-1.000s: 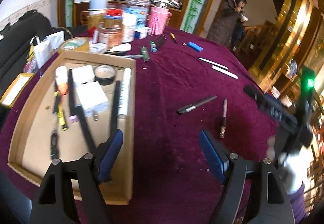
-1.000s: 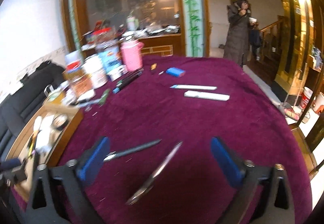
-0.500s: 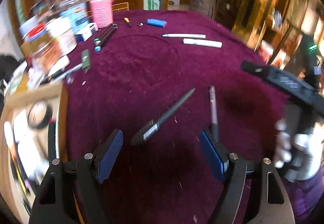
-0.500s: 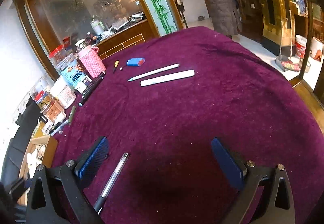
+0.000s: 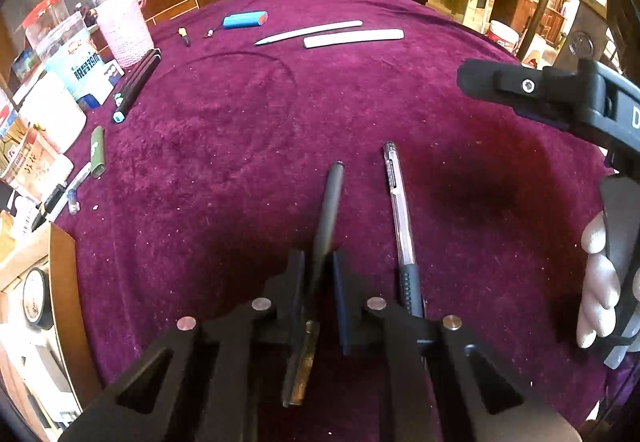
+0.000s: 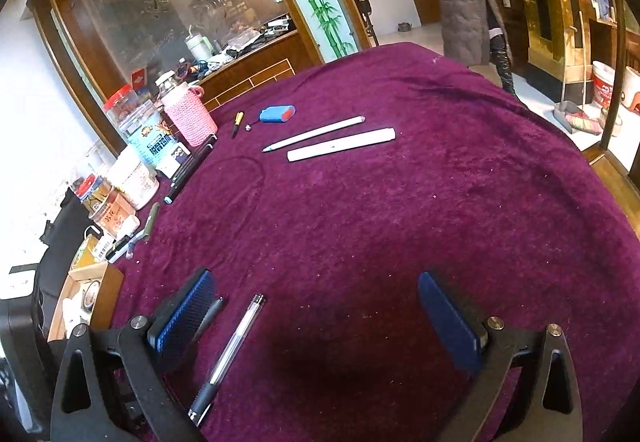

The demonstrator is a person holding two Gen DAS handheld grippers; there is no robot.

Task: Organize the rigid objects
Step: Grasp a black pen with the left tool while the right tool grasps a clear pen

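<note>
My left gripper (image 5: 319, 262) is shut on a dark grey pen (image 5: 330, 206) that lies on the purple tablecloth; the pen's far end points away from me. A clear pen with a black grip (image 5: 398, 210) lies just right of it, apart from the fingers. In the right wrist view the same clear pen (image 6: 236, 342) lies just right of my left finger, and the dark pen's tip (image 6: 210, 316) shows beside that finger. My right gripper (image 6: 316, 322) is open and empty above the cloth. The right gripper's body (image 5: 560, 98) shows at the right of the left wrist view.
Two white pens (image 6: 340, 140), a blue case (image 6: 277, 113) and a small yellow tool (image 6: 237, 121) lie farther back. Jars, a pink cup (image 6: 190, 118) and dark markers (image 6: 188, 170) crowd the left edge. A cardboard tray (image 6: 86, 298) with items sits at the near left. A person stands beyond the table.
My left gripper swung from the tray toward the two pens, moved in and shut on the dark grey pen. My right gripper shifted right, so the clear pen now lies near its left finger.
</note>
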